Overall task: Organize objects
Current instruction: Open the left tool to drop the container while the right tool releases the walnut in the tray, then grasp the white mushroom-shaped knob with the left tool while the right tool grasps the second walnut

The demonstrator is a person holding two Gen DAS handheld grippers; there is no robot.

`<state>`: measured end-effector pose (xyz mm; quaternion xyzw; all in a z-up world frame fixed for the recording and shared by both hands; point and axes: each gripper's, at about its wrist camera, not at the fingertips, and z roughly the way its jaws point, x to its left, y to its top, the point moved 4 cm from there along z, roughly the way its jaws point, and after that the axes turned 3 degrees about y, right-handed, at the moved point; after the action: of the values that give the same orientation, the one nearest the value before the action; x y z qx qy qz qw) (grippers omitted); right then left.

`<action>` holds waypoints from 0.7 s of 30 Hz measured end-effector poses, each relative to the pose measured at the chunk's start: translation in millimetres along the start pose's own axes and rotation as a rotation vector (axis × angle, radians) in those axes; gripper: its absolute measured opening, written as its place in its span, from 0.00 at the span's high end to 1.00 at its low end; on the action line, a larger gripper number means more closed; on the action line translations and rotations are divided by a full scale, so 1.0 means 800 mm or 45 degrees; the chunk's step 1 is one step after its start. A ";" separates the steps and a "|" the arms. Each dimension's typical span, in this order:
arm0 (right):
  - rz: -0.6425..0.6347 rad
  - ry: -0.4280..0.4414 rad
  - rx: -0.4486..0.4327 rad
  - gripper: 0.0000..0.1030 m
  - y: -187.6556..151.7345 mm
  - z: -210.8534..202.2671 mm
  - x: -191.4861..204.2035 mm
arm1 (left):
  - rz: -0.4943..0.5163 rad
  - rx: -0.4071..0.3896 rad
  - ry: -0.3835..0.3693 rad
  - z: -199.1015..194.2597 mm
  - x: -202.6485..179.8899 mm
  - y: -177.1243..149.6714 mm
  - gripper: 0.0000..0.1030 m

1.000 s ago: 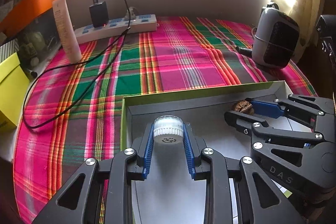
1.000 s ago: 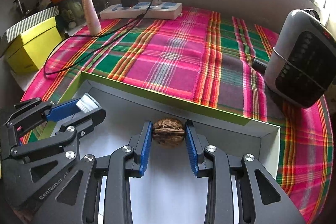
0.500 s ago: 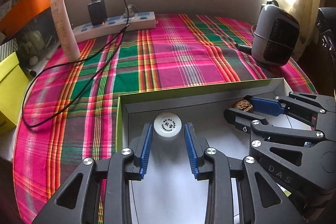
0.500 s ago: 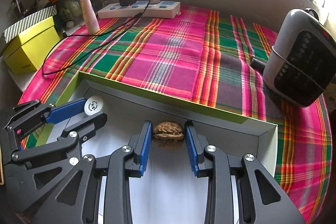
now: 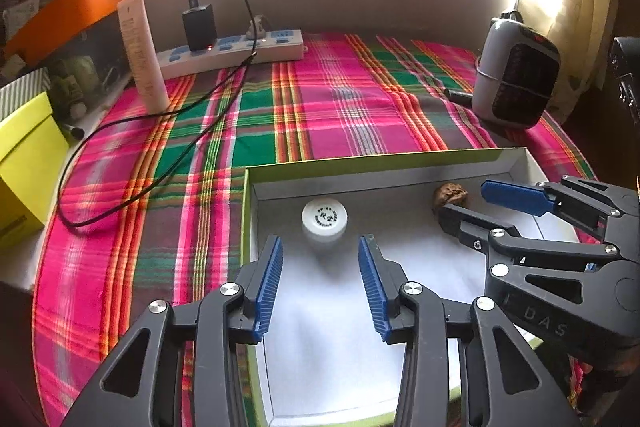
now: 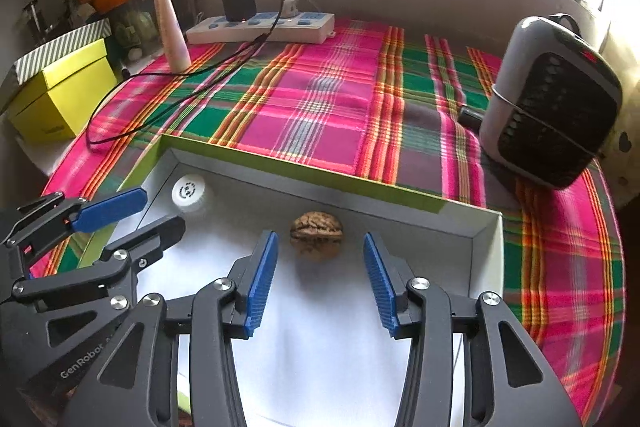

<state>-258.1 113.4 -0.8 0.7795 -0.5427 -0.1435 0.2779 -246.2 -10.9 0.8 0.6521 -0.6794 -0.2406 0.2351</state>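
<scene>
Left gripper (image 5: 320,281) jaws spread wide, nothing between them. White-capped bottle (image 5: 324,219) stands upright on the floor of the green-edged box (image 5: 360,163), just ahead of the blue pads (image 5: 269,287), not touching. Right gripper (image 5: 474,199) to its right, jaws also apart; walnut (image 5: 451,194) sits at its near fingertip, by the box's far wall.
</scene>
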 end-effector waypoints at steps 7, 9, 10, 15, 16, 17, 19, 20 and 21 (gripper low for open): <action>0.027 0.003 -0.049 0.55 -0.011 -0.029 0.003 | -0.027 -0.038 -0.002 -0.027 0.004 -0.009 0.62; 0.026 -0.004 -0.061 0.55 -0.016 -0.037 0.005 | -0.030 -0.050 -0.005 -0.035 0.005 -0.012 0.62; 0.027 -0.007 -0.065 0.55 -0.018 -0.041 0.006 | -0.031 -0.055 -0.010 -0.040 0.005 -0.014 0.61; 0.017 -0.011 -0.093 0.55 -0.033 -0.059 0.012 | -0.033 -0.077 -0.010 -0.057 0.005 -0.024 0.61; 0.018 -0.011 -0.097 0.55 -0.035 -0.062 0.013 | -0.038 -0.081 -0.016 -0.061 0.006 -0.026 0.61; 0.021 -0.008 -0.103 0.55 -0.038 -0.065 0.014 | -0.039 -0.084 -0.019 -0.064 0.006 -0.028 0.61; 0.025 0.000 -0.111 0.55 -0.043 -0.072 0.016 | -0.040 -0.089 -0.024 -0.070 0.005 -0.034 0.61; 0.027 0.002 -0.118 0.55 -0.046 -0.076 0.017 | -0.039 -0.090 -0.029 -0.073 0.005 -0.037 0.61; 0.027 0.005 -0.125 0.55 -0.049 -0.079 0.019 | -0.039 -0.091 -0.031 -0.076 0.004 -0.040 0.61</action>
<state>-189.4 127.3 28.4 0.7595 -0.5426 -0.1656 0.3183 -182.9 -16.4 27.5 0.6505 -0.6632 -0.2762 0.2464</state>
